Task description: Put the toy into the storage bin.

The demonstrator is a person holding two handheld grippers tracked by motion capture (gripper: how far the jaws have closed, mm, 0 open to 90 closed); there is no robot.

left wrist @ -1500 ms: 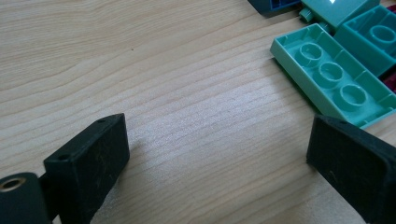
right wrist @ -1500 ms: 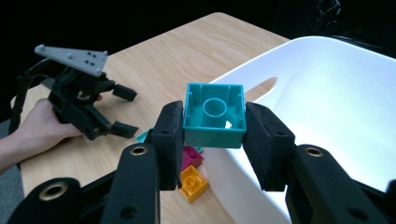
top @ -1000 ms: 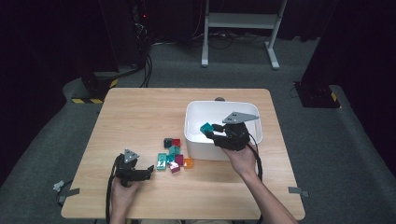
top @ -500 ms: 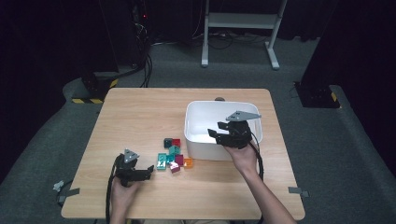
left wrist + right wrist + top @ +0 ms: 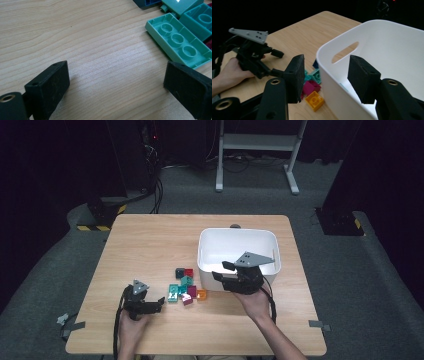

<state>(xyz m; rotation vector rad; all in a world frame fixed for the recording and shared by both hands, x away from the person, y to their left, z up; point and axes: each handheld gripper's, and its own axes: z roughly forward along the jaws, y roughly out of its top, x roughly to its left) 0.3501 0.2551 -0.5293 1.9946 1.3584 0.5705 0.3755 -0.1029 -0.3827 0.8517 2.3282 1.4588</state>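
Several small toy bricks (image 5: 186, 286) lie in a cluster on the wooden table, left of a white bin (image 5: 270, 239). My right gripper (image 5: 221, 270) hovers at the bin's near left corner. Its jaws have just been opening and stand open (image 5: 325, 75); the bin's rim (image 5: 329, 47) shows between them and nothing is gripped. An orange brick (image 5: 315, 99) and a magenta one (image 5: 310, 87) lie below. My left gripper (image 5: 159, 303) rests low on the table, open (image 5: 117, 85) and empty, with an upturned mint green brick (image 5: 178, 43) just ahead of its right jaw.
The left hand (image 5: 229, 72) and its gripper (image 5: 279, 63) lie beyond the bricks in the right gripper view. Bare wood stretches over the table's left and far parts (image 5: 150, 240). Around the table are dark floor, cables and a metal stand (image 5: 257, 142).
My right gripper has drawn back from over the bin toward its near left corner, with the jaws wider apart. The left gripper and the bricks on the table have stayed put.
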